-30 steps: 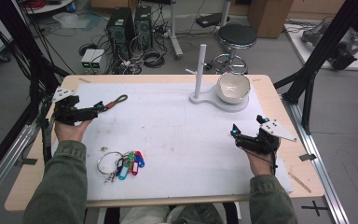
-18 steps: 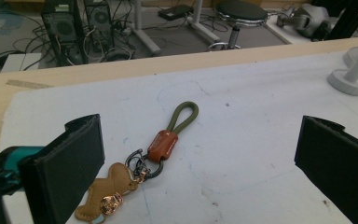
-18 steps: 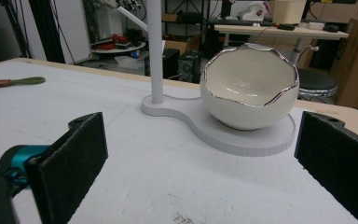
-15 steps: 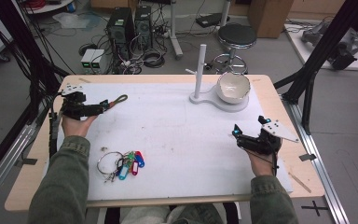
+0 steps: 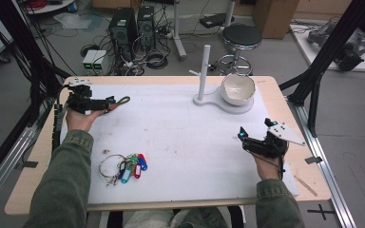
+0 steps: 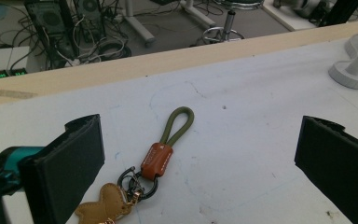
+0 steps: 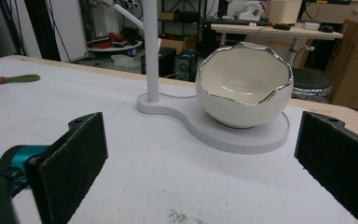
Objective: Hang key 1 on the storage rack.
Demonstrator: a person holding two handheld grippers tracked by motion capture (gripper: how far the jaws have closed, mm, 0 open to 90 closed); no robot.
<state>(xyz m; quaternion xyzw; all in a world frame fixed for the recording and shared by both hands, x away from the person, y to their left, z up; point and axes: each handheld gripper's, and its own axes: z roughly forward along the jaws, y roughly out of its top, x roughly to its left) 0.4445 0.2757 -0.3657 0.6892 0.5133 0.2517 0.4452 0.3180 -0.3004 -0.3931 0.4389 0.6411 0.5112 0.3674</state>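
Left claw [image 6: 196,154] stands released over the olive-looped keychain with tan leather tab [image 6: 161,147]; right claw [image 7: 200,163] released. Risk: closing askew could skid it across the bench [image 6: 242,107].

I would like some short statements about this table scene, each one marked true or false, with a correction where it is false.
1. The left gripper has its jaws open. True.
2. The olive loop keychain lies inside the white bowl. False: it lies flat on the white mat, between the left gripper's jaws.
3. The bowl sits on a white stand with an upright post. True.
4. The right gripper is shut on the bunch of coloured key tags. False: its jaws are open and hold nothing; the tags lie on the mat near the person's left sleeve.
5. The bowl's rim is jagged with a shiny edge. True.
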